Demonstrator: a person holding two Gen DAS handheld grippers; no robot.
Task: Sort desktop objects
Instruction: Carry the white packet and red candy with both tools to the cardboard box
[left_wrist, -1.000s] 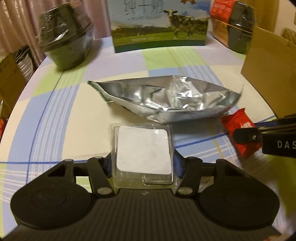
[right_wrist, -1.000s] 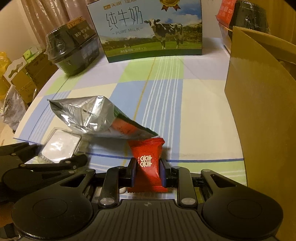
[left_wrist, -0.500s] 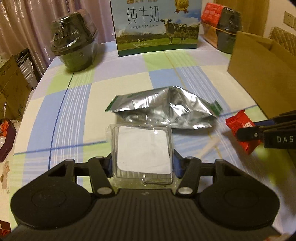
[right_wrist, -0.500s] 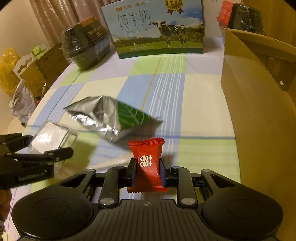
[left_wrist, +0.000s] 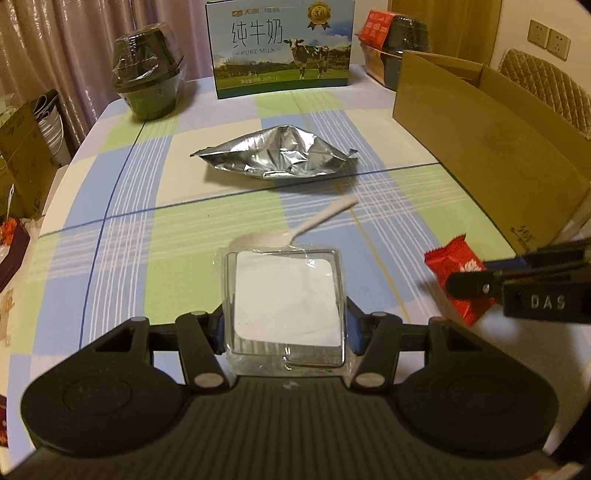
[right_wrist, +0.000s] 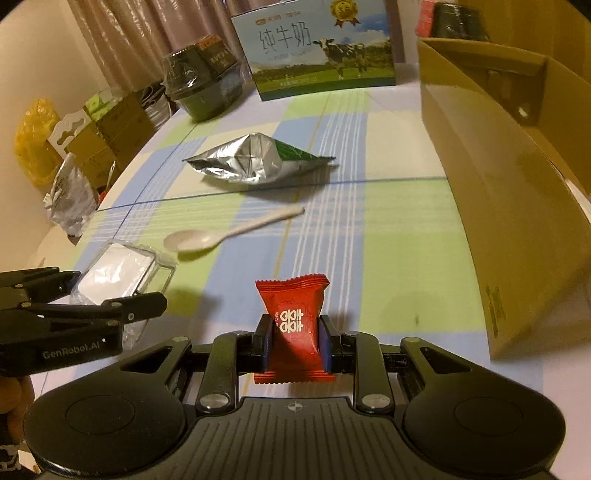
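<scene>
My left gripper (left_wrist: 284, 328) is clamped on a clear plastic tray (left_wrist: 284, 302) with a white square sheet inside; its two fingers press the tray's sides and hold it above the checked tablecloth (left_wrist: 147, 266). From the right wrist camera I see the same tray (right_wrist: 122, 273) at my lower left, pinched in the left gripper (right_wrist: 110, 306).

My right gripper (right_wrist: 293, 343) is closed on a red candy packet (right_wrist: 293, 325) with white characters on its wrapper. The packet stands upright between the blue pads (right_wrist: 324, 343), clear of the table. In the left wrist view the packet (left_wrist: 458, 280) shows at the far right, in the right gripper's (left_wrist: 476, 284) black fingers.

On the tablecloth lies a white plastic spoon (right_wrist: 229, 232), bowl toward the left, handle angled toward the back right. In the left view its bowl sits just behind the tray's far edge. Beyond the spoon (left_wrist: 295, 232) rests a crumpled silver foil pouch (left_wrist: 277, 155) with a green printed face (right_wrist: 291, 153).

An open cardboard box (right_wrist: 498, 192) stands along the right side of the table. At the back stands a pure milk carton (left_wrist: 280, 48) with a cow picture, a dark wrapped bowl (left_wrist: 149, 88) to its left, and another dark wrapped container (left_wrist: 399, 48) with red packaging behind the box.
</scene>
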